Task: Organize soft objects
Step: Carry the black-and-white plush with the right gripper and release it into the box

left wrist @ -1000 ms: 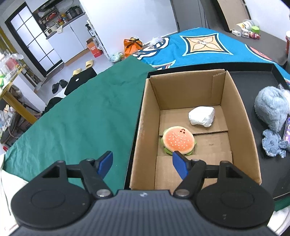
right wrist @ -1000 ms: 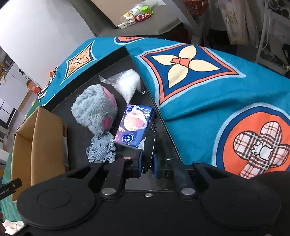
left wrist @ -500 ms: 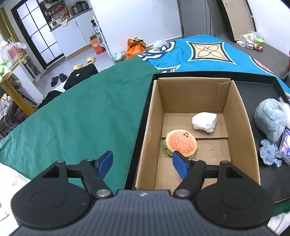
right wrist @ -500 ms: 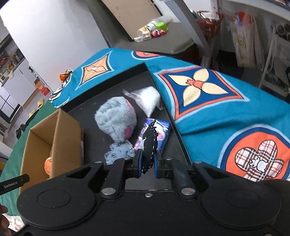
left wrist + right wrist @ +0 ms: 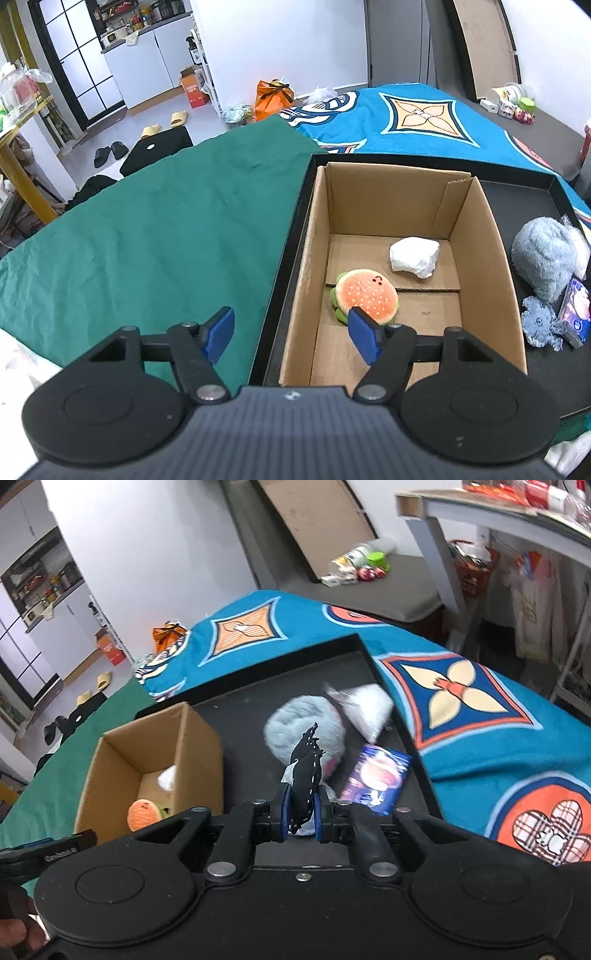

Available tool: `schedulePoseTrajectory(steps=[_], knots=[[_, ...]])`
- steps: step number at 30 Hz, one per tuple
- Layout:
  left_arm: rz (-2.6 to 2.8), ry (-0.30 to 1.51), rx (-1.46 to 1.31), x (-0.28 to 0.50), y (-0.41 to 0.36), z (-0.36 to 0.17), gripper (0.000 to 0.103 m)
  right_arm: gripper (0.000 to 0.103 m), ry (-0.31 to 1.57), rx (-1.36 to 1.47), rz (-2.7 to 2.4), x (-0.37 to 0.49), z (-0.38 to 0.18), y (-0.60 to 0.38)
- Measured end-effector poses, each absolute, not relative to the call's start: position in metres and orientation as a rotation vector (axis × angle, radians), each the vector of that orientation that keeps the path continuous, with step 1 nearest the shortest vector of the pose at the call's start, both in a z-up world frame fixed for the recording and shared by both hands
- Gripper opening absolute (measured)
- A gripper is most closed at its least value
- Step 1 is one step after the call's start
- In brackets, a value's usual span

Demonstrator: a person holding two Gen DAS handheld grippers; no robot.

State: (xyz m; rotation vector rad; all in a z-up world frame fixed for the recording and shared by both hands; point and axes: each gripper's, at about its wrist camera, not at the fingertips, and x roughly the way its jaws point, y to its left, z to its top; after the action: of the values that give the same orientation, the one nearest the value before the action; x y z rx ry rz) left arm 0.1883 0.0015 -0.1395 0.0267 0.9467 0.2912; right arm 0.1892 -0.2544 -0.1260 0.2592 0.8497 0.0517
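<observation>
Hovering over the near left corner of the cardboard box (image 5: 476, 236), the left tool (image 5: 291, 330) has its blue pads apart and closing, with nothing gripped between them; one pad hangs over the green cloth (image 5: 147, 236), the other over the box floor just in front of the burger plush (image 5: 365, 293). That plush lies on the box bottom toward the near left side, and a crumpled white bundle (image 5: 413, 255) sits behind it to the right, apart from it. The box stands at the left end of a black tray (image 5: 524, 188). To the right of the box, on the tray floor, lie a fluffy grey-blue plush (image 5: 545, 260), a small blue knitted octopus (image 5: 539, 323) in front of it, and a purple packet (image 5: 574, 312) beside that. A clear bag of white stuffing (image 5: 365, 709) lies against the fluffy plush at the tray's right wall. The tray rests on a bed covered by a teal patterned blanket (image 5: 424, 118).

In the right wrist view, the right tool (image 5: 301, 810) is clamped tight on a small black fabric piece with white stitching (image 5: 306, 764), which sticks up from between the pads, lifted clear of the tray, with the fluffy plush and the purple packet behind it. The box appears at the left there, with the burger plush and white bundle inside.
</observation>
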Motion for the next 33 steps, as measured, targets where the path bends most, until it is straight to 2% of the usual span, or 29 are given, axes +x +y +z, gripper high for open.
schedulePoseTrajectory(steps=[9, 25, 33], knots=[[0.267, 0.952, -0.02, 0.189, 0.012, -0.143, 0.06, 0.013, 0.8, 0.207, 0.075, 0.193, -0.107, -0.223], [0.241, 1.016, -0.127, 0.193, 0.029, -0.156, 0.011, 0.013, 0.756, 0.147, 0.156, 0.204, -0.089, -0.166], [0.257, 1.005, -0.177, 0.191, 0.034, -0.154, 0.01, 0.013, 0.754, 0.122, 0.177, 0.208, -0.085, -0.149]])
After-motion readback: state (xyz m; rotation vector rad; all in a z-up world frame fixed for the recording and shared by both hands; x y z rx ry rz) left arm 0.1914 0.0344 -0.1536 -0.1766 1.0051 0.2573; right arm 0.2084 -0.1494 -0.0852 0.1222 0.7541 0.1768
